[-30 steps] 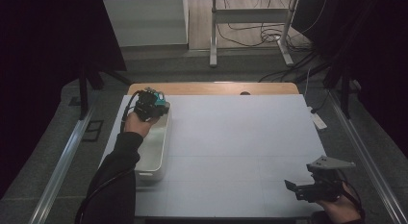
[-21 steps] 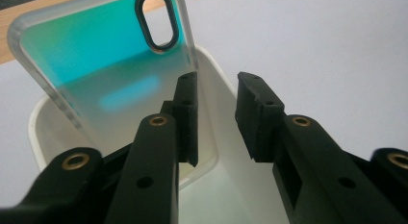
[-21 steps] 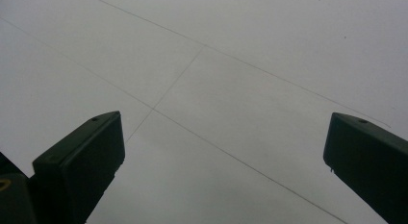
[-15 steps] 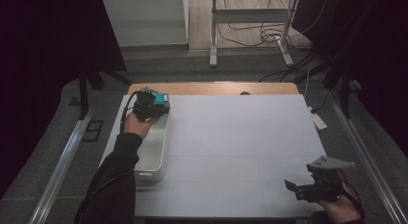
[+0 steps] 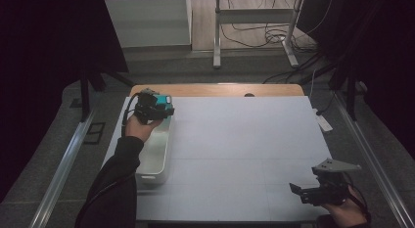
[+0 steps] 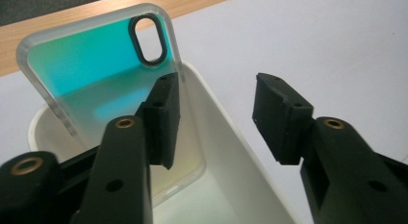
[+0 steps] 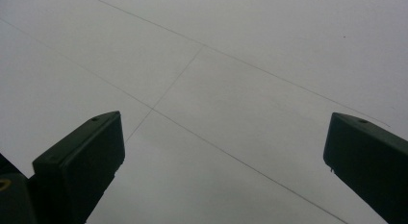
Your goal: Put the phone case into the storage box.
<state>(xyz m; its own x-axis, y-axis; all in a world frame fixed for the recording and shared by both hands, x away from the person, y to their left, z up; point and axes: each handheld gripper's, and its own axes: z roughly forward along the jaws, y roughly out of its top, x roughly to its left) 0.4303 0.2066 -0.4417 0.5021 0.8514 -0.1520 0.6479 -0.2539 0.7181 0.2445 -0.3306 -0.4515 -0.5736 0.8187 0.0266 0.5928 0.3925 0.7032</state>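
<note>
1. Hovering over the far end of the white tub [image 5: 155, 157], the left claw [image 6: 216, 113] has its jaws apart; they have just been opening.
2. Phone case [image 6: 96, 75], clear with a teal sheen, stands tilted inside the tub, leaning against the outer side of one jaw; nothing lies between the pads.
3. Tub sits at the left edge of the white counter [image 5: 244, 140].
4. Right claw [image 7: 221, 152] is held wide open and empty above bare counter, near the front right corner, well apart from the tub.
</note>
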